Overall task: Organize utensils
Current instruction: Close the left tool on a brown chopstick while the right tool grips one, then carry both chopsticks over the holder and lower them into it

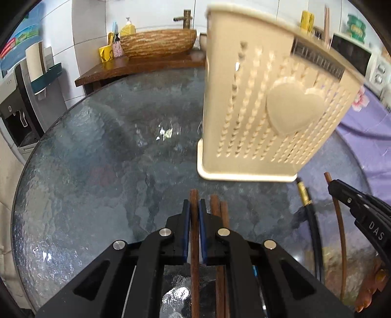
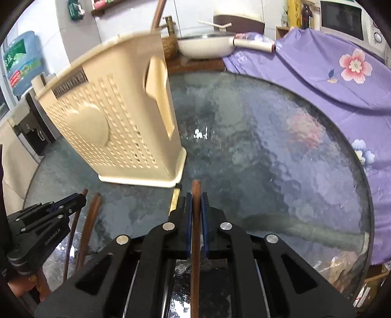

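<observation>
My left gripper point(image 1: 194, 203) is shut on a brown wooden chopstick point(image 1: 194, 194) that points toward the cream perforated utensil holder point(image 1: 268, 110). The holder stands upright on the round glass table point(image 1: 97, 171). Two more brown chopsticks point(image 1: 220, 212) lie just to the right. A black chopstick with a gold band point(image 1: 304, 195) lies by the holder's base. My right gripper point(image 2: 196, 195) is shut on another brown chopstick point(image 2: 196, 186), right of the holder point(image 2: 117, 117). The left gripper point(image 2: 81, 195) shows at the left in the right wrist view. A brown stick point(image 2: 157, 12) rises from the holder's top.
A wooden counter point(image 1: 136, 68) with a woven-look basin point(image 1: 158, 44), a faucet and a yellow mug stands behind the table. A water dispenser point(image 1: 22, 102) is at the left. A purple flowered cloth point(image 2: 330, 80) covers the right side, with a white pan point(image 2: 205, 46) and a microwave point(image 2: 342, 19) behind.
</observation>
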